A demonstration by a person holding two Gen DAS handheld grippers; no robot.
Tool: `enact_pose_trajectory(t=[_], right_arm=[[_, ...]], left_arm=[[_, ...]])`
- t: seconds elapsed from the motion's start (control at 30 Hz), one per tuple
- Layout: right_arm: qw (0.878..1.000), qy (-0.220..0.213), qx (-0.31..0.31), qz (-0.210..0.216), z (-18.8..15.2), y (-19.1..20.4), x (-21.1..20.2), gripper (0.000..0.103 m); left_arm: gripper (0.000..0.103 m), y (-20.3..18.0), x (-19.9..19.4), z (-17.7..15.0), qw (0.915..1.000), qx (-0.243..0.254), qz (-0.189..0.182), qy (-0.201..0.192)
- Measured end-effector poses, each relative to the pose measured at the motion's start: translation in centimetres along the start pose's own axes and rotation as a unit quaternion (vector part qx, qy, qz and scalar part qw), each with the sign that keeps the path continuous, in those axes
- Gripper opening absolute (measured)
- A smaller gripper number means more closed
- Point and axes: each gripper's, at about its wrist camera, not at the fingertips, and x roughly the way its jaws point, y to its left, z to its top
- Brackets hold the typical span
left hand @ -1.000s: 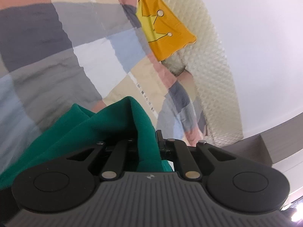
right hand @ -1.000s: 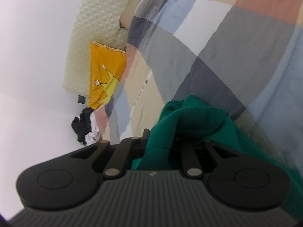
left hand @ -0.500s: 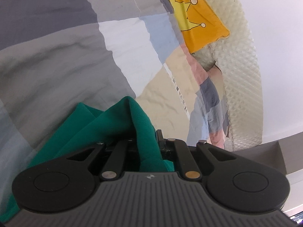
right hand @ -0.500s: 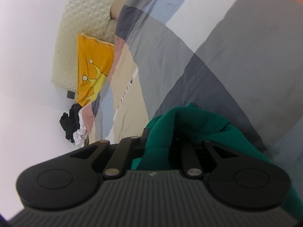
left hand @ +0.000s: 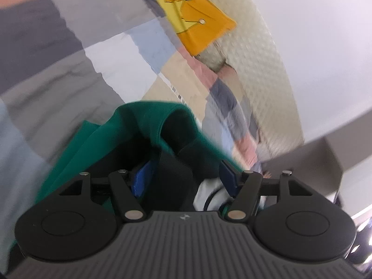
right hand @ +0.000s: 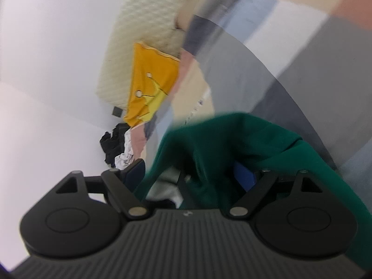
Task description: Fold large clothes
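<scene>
Both tools, left [left hand: 184, 176] and right [right hand: 193, 174], have just sprung open, green garment [left hand: 139, 121] lying loose between them.

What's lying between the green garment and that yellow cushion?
Only the patchwork bedcover, in both wrist views: it runs bare from the green garment up to the yellow cushion.

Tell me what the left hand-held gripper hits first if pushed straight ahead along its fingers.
Most likely the green garment, bunched right between and ahead of the left hand-held gripper's just-opened jaws; the patchwork bedspread lies beyond.
</scene>
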Motion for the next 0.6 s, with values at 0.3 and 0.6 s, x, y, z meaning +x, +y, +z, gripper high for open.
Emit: enact_pose_trajectory(t=[0.3, 0.6], right_arm=[[0.99, 0.001, -0.127, -0.062, -0.7, 3.8, -0.3, 0.086], [0.961, 0.034, -0.234, -0.141, -0.5, 7.1, 5.2, 0.084]], left_arm=[[0.068, 0.3, -0.2, -0.4, 0.9984, 0.033, 0.046, 0.01], [0.069, -1.5, 3.6, 0.9, 0.9949, 0.094, 0.028, 0.024]])
